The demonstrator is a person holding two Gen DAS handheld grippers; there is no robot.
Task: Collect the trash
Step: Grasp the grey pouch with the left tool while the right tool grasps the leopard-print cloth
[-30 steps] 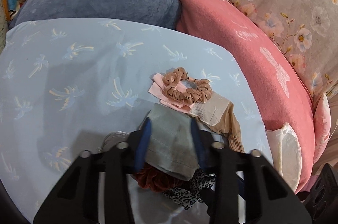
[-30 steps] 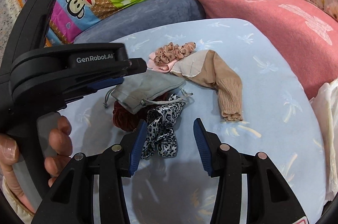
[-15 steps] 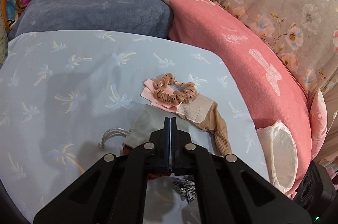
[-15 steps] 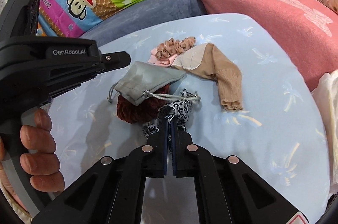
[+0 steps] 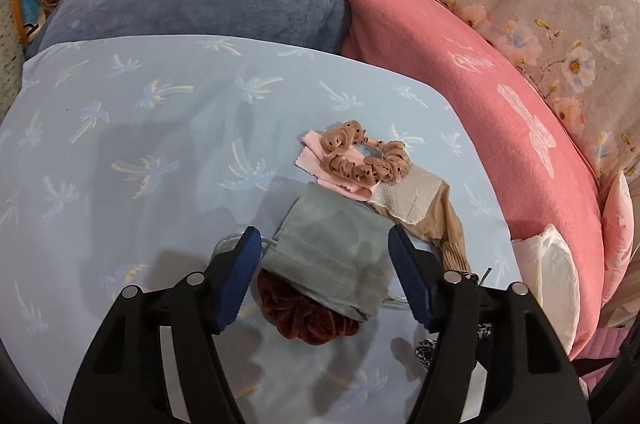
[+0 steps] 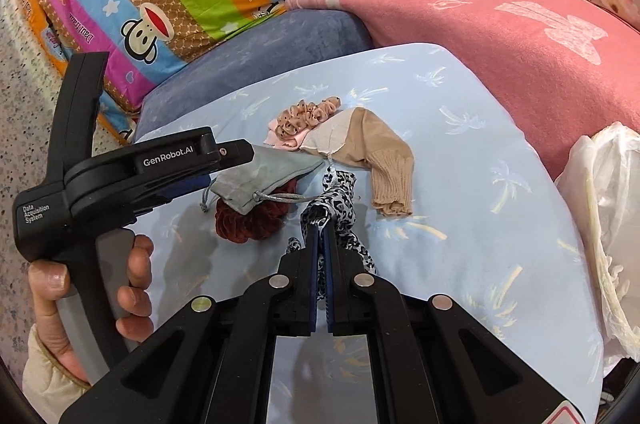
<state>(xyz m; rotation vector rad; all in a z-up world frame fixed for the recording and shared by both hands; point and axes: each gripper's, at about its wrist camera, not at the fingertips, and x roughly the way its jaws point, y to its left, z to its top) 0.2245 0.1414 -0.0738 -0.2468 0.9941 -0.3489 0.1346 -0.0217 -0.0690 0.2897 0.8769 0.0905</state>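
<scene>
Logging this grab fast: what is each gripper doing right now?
Left gripper: open, just opened, straddling the grey suede drawstring pouch.
Right gripper: shut on the leopard-print fabric scrunchie.

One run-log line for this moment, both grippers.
left gripper: open, jaws just opened, straddling grey pouch | right gripper: shut on leopard-print scrunchie | bag: nothing dropped yet

The black left tool (blue-padded) is held by a hand, jaws just opened apart; the black right tool is clamped shut, angled downward.
</scene>
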